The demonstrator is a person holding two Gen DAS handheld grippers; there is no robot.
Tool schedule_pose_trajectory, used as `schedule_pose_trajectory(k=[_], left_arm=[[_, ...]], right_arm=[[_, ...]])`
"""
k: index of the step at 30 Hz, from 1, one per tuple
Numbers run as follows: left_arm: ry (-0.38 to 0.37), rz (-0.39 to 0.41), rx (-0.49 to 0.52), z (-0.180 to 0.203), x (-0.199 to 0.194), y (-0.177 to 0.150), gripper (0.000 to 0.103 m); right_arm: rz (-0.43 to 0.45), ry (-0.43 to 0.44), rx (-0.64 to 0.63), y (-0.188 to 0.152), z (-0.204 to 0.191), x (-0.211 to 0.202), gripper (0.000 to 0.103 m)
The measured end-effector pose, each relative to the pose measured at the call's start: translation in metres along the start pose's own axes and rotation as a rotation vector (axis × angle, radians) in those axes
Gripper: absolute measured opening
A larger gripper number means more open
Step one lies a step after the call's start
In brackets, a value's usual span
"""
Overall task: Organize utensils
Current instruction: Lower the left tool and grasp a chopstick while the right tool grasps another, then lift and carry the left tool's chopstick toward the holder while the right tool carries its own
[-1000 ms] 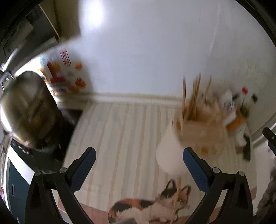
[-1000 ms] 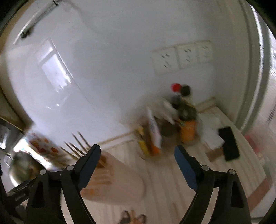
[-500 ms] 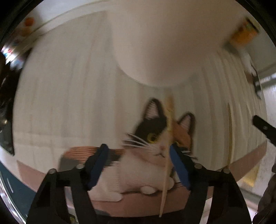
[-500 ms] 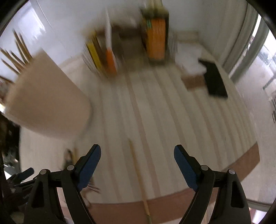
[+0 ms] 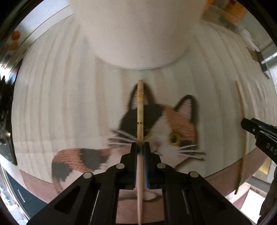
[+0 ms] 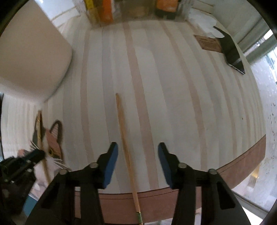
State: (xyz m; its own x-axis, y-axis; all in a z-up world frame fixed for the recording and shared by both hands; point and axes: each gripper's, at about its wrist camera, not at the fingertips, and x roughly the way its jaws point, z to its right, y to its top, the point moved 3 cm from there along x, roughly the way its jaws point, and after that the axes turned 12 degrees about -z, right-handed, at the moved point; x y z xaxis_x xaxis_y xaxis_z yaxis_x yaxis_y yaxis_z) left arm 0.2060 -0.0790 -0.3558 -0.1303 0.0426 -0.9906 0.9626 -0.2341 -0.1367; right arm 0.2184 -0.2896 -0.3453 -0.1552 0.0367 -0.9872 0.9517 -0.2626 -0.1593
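Observation:
My left gripper (image 5: 140, 146) points down at the striped mat, shut on a pale wooden chopstick (image 5: 139, 110) that lies over the cat picture (image 5: 166, 128). Just beyond it stands a cream utensil holder (image 5: 136, 31). A second chopstick (image 6: 123, 133) lies on the stripes between the blue pads (image 6: 110, 164) of my right gripper (image 6: 137, 150), whose jaws are closing and stand clear of it on both sides. That same stick (image 5: 241, 121) shows at the right of the left wrist view, beside the right gripper's black finger (image 5: 256, 128). The left gripper (image 6: 26, 159) shows at the right wrist view's left edge.
The utensil holder (image 6: 29, 50) fills the right wrist view's upper left. Bottles and an orange box (image 6: 105, 10) crowd the far edge of the mat. A black phone (image 6: 232, 50), a brown card (image 6: 208, 44) and white tissue (image 6: 202, 20) lie at the far right. The mat's brown border (image 6: 242, 161) runs near me.
Both grippers dropped from a view of the wall down to the mat. The left jaws closed onto the chopstick on the cat picture. The right jaws narrowed around the other chopstick.

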Motion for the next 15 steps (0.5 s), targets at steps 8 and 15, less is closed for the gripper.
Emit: schedule_pose_trajectory(k=[8, 15], left_arm=[[0.017, 0.008, -0.119, -0.048, -0.001, -0.02, 0.004], [-0.008, 0.006, -0.179, -0.078, -0.003, -0.026, 0.004]], right_arm=[[-0.003, -0.013, -0.039, -0.008, -0.011, 0.006, 0.007], [-0.033, 0.114, -0.106, -0.017, -0.046, 0.003, 0.007]])
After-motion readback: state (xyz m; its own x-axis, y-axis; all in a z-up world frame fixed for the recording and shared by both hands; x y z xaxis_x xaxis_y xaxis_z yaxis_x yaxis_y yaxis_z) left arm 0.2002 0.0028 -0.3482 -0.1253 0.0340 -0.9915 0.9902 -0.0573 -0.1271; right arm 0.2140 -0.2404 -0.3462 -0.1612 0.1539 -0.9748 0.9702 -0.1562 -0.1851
